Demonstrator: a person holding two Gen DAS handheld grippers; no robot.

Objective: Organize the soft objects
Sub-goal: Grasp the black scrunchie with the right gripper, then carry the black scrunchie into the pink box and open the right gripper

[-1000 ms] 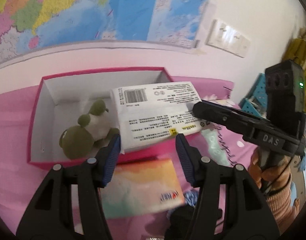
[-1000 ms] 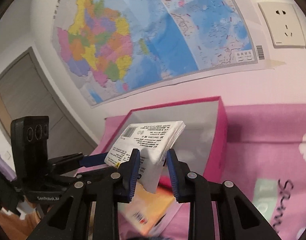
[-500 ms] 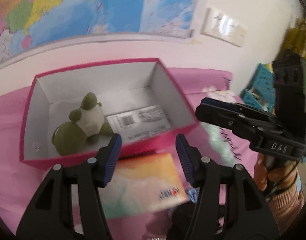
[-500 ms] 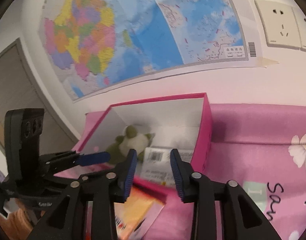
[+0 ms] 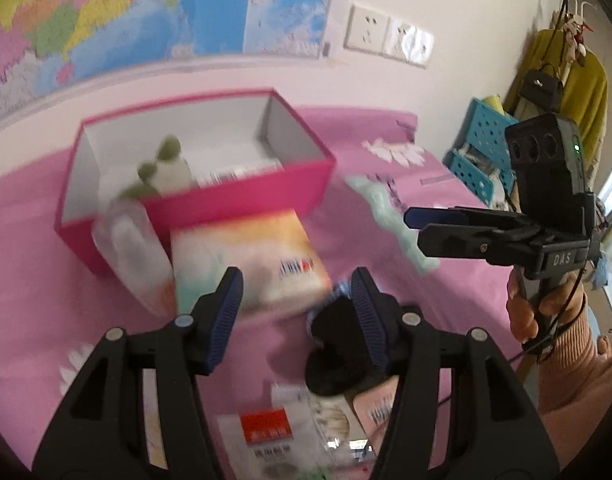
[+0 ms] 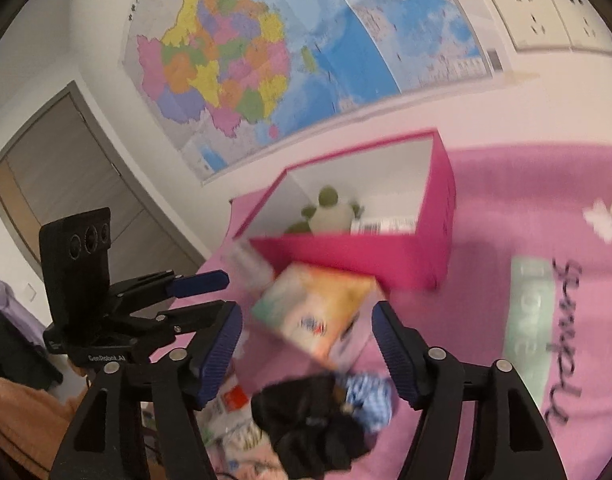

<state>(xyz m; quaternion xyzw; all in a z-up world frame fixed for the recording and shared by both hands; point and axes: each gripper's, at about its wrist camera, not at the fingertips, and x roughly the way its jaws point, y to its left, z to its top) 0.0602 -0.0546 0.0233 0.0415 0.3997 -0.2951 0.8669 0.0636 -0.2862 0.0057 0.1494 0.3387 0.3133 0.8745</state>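
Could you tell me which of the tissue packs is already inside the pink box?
The white barcode-labelled tissue pack beside the green plush toy; the orange-and-teal pack lies outside the pink box.

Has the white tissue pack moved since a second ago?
Yes. The white tissue pack dropped from the right gripper, whose jaws just opened, into the pink box.

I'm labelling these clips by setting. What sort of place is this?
Probably a bedroom at home: a pink flowered bedspread serves as the work surface, a big wall map hangs above it, and clothes with a handbag hang in the corner.
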